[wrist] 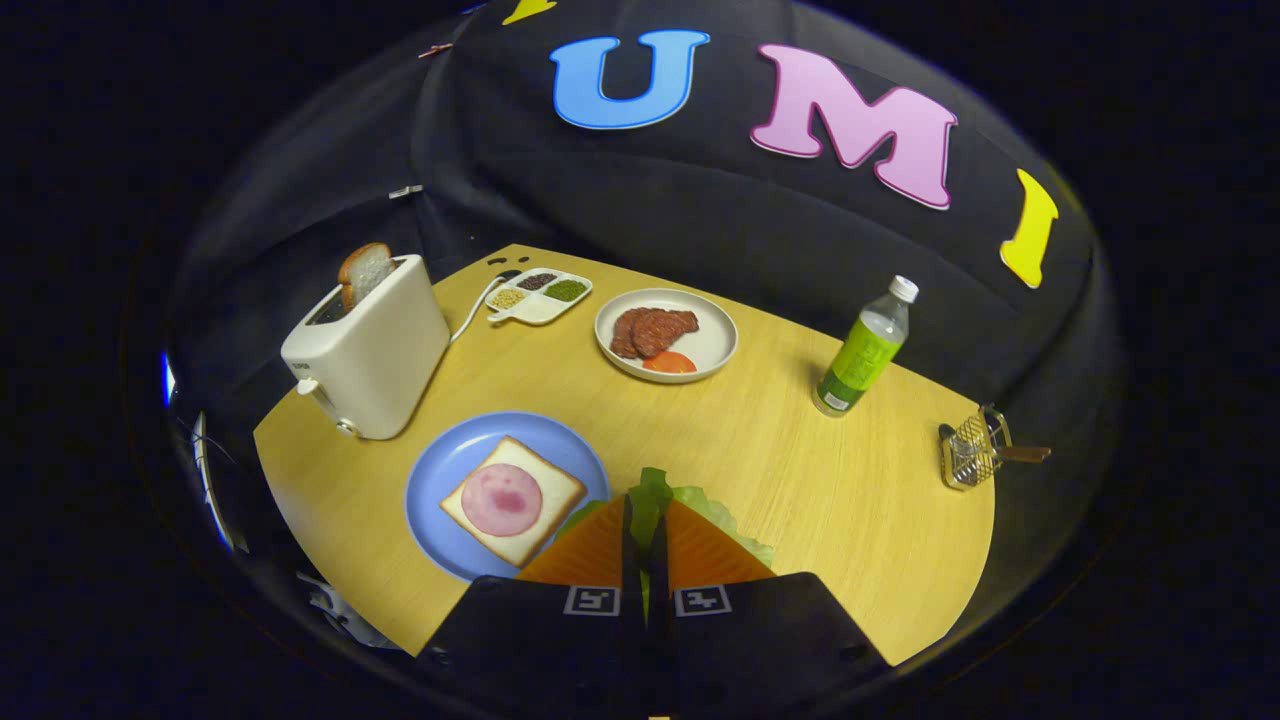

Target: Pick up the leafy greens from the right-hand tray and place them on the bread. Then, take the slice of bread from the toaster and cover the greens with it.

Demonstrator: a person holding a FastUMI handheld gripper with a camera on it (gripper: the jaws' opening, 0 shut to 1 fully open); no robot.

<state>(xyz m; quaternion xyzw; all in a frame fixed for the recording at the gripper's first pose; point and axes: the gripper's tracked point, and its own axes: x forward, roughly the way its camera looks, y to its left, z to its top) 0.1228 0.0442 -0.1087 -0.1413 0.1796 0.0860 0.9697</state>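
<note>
Gripper [645, 525] clamped on leafy greens [652, 497], held just beside bread [512, 500] on blue plate [440, 470]

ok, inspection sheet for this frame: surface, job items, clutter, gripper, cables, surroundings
surface: round wooden table, no spills seen
job's things: leafy greens pinched between the jaws; bread with ham slice on blue plate, just ahead of the fingers; bread slice upright in toaster
clutter: plate of meat and tomato, divided dish of grains, bottle, wire basket
grippers: gripper shut on leafy greens
cables: toaster cord runs toward the divided dish
surroundings: black cloth wall
</note>
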